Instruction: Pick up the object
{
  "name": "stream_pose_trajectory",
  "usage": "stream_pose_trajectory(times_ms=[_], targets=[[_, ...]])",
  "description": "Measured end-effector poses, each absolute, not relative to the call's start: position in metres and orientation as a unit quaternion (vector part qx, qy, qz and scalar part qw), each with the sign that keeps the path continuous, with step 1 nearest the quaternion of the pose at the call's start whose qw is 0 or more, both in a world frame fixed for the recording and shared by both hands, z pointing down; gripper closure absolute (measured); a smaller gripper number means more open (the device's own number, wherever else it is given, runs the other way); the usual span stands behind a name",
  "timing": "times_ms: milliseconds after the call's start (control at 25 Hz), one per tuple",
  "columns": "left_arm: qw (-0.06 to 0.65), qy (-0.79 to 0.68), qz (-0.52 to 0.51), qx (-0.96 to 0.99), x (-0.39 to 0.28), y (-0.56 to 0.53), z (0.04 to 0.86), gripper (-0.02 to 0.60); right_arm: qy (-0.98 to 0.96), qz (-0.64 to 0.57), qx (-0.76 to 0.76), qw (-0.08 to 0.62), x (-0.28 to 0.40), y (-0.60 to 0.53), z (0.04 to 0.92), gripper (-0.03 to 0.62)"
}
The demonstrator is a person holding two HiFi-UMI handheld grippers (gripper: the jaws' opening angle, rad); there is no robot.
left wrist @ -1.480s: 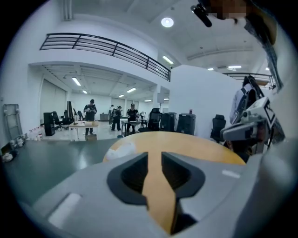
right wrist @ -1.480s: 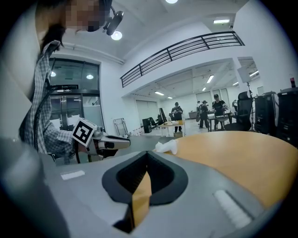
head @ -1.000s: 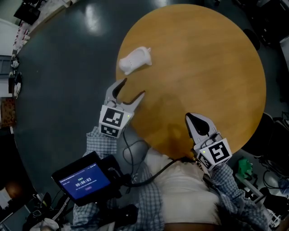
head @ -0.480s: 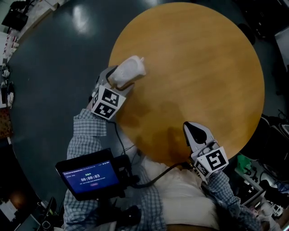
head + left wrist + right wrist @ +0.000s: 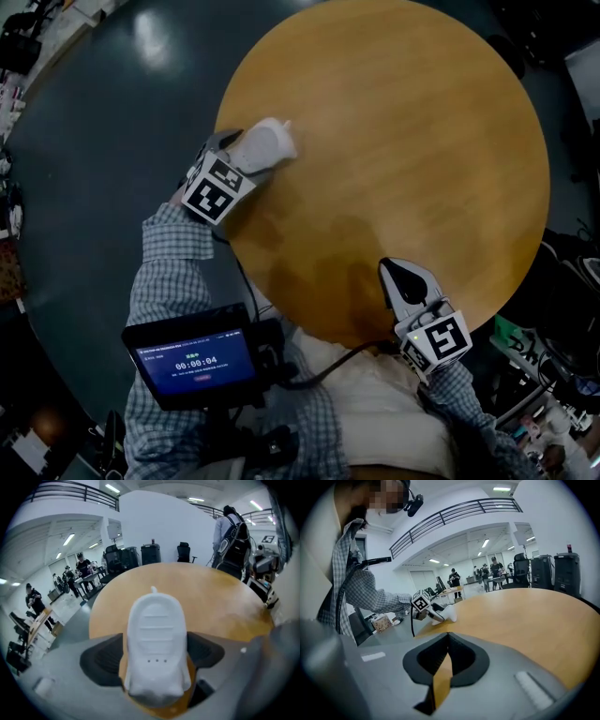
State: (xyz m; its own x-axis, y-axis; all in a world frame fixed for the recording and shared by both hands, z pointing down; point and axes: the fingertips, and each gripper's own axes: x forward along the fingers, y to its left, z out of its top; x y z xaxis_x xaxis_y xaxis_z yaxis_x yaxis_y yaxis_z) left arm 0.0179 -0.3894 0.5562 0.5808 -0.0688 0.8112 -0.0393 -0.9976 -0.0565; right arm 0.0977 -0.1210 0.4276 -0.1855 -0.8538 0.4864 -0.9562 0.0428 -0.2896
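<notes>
Left gripper (image 5: pixel 236 163) has come in from beyond the worktop (image 5: pixel 403 141) to the white object (image 5: pixel 156 634), which lies at the worktop's left edge. Its jaws have just been opening: spread wide, object between them, not clamped. Right gripper (image 5: pixel 405 279) at near edge, jaws closed together, empty.

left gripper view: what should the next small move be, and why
Probably close the left hand-held gripper on the white object: its jaws have just been opening and stand wide either side of it, apparently not yet pressing, while it lies on the table.
</notes>
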Motion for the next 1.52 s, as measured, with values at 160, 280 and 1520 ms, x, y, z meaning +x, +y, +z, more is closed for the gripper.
stream_pose_trajectory(times_ms=[160, 280, 1520], targets=[[0.030, 0.006, -0.478, -0.878, 0.027, -0.387, 0.574, 0.141, -0.708, 0.292, 0.636, 0.093, 0.102, -0.118, 0.433, 0.588], [0.020, 0.007, -0.471, -0.882, 0.035, -0.384, 0.578, 0.134, -0.705, 0.296, 0.637, 0.093, 0.104, -0.113, 0.438, 0.588], [-0.011, 0.141, -0.389, -0.910, 0.002, -0.218, 0.492, 0.137, -0.768, 0.215, 0.599, 0.069, 0.108, -0.018, 0.392, 0.588]])
